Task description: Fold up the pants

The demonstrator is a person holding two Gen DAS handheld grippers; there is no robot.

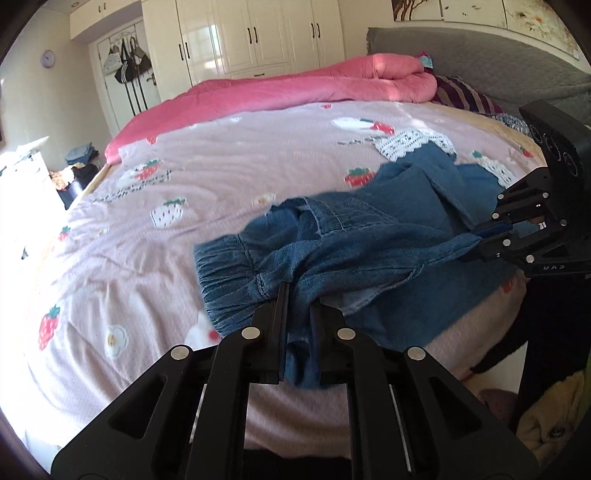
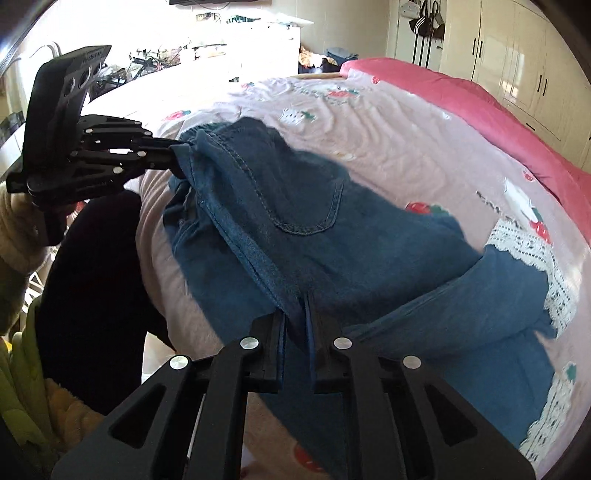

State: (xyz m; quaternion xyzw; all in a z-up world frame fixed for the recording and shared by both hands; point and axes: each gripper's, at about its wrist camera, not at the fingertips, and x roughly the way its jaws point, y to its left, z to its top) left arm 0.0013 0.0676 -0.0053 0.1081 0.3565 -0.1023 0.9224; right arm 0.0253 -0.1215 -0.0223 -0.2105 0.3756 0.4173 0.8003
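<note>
Blue denim pants (image 1: 351,251) with white lace cuffs (image 1: 413,142) lie on the pink strawberry-print bed cover (image 1: 147,229), near its front edge. My left gripper (image 1: 299,295) is shut on the elastic waistband end; it also shows in the right wrist view (image 2: 177,153), at the far left. My right gripper (image 2: 297,306) is shut on a seam edge of the pants (image 2: 295,221); it also shows in the left wrist view (image 1: 476,243), at the right. The cloth is pulled between the two grippers, lifted slightly. The lace cuffs (image 2: 535,254) lie at the right.
A rolled pink blanket (image 1: 295,88) lies across the far side of the bed. A grey headboard (image 1: 480,59) and a striped pillow (image 1: 465,96) stand at the back right. White wardrobes (image 1: 251,33) line the far wall. The holder's dark legs (image 2: 92,288) stand at the bed's edge.
</note>
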